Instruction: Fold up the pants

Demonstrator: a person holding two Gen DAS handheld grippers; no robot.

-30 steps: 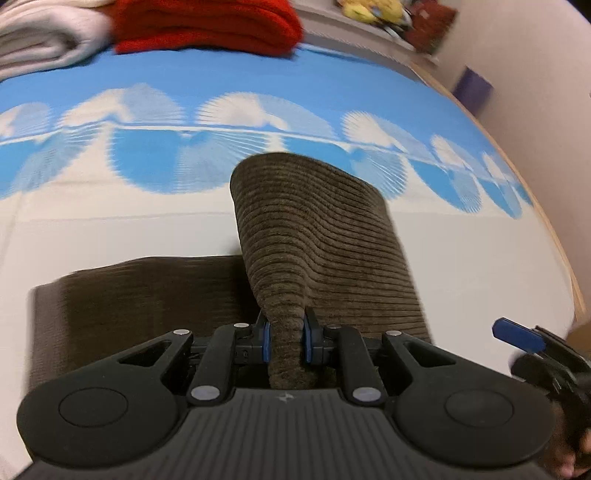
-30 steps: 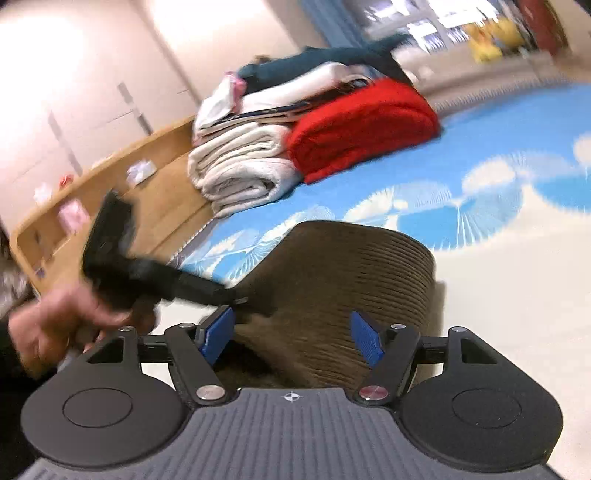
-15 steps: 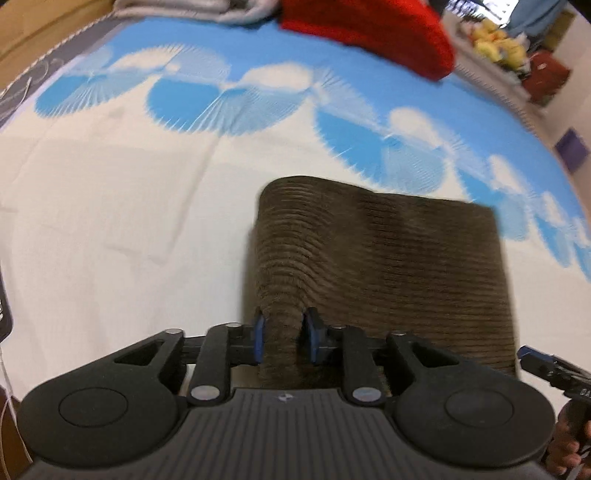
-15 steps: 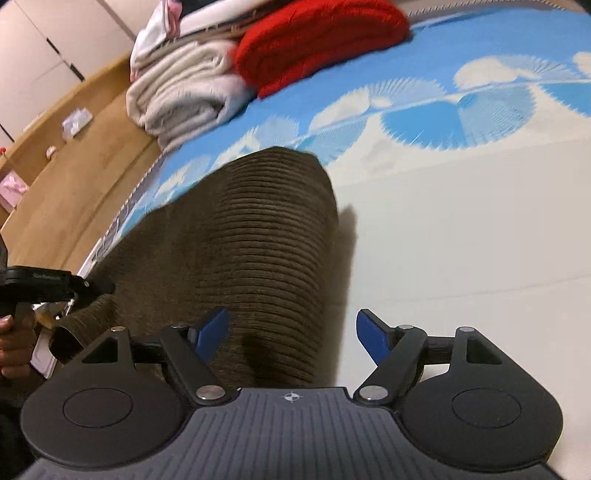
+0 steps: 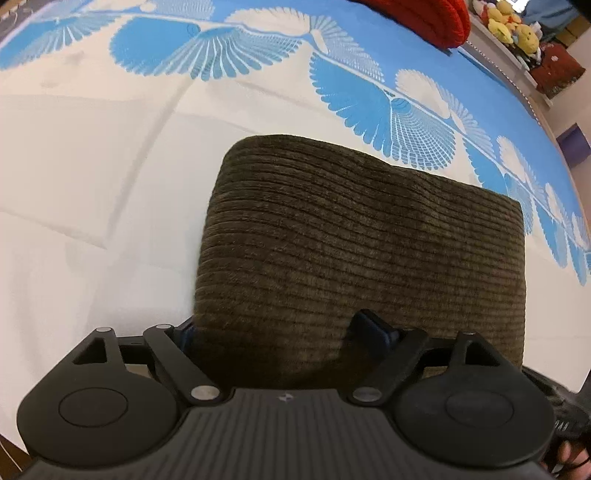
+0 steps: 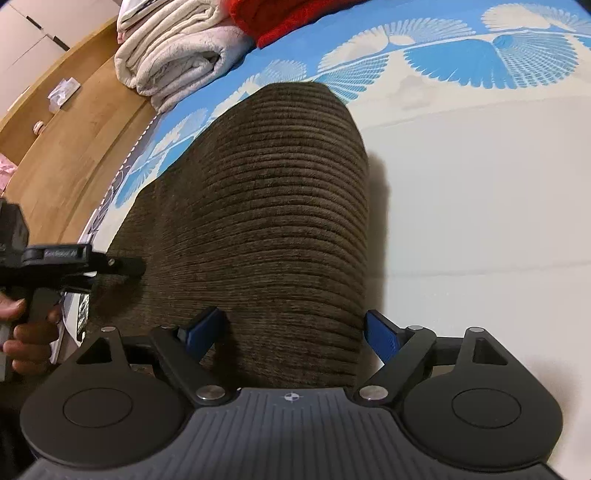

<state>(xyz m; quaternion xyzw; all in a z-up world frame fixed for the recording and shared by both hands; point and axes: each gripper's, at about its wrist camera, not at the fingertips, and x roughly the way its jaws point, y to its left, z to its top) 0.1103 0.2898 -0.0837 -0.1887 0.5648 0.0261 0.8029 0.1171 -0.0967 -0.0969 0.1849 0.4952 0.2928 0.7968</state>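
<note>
The brown corduroy pants (image 5: 354,251) lie folded into a thick rectangle on the white and blue bedspread (image 5: 92,177). My left gripper (image 5: 280,332) is open, its jaws spread wide, with the near left corner of the pants lying between them. In the right wrist view the pants (image 6: 266,206) fill the middle. My right gripper (image 6: 295,332) is open over their near right edge, holding nothing. The left gripper also shows in the right wrist view (image 6: 122,266), at the pants' left edge.
A red folded blanket (image 5: 424,18) and a stack of white folded blankets (image 6: 173,62) lie at the far side of the bed. A wooden floor (image 6: 62,155) runs along the left. Soft toys (image 5: 513,26) sit on a ledge at the far right.
My left gripper has let go of the pants and opened wide. The lifted fold has been laid down flat. Both grippers have come lower and closer to the pants.
</note>
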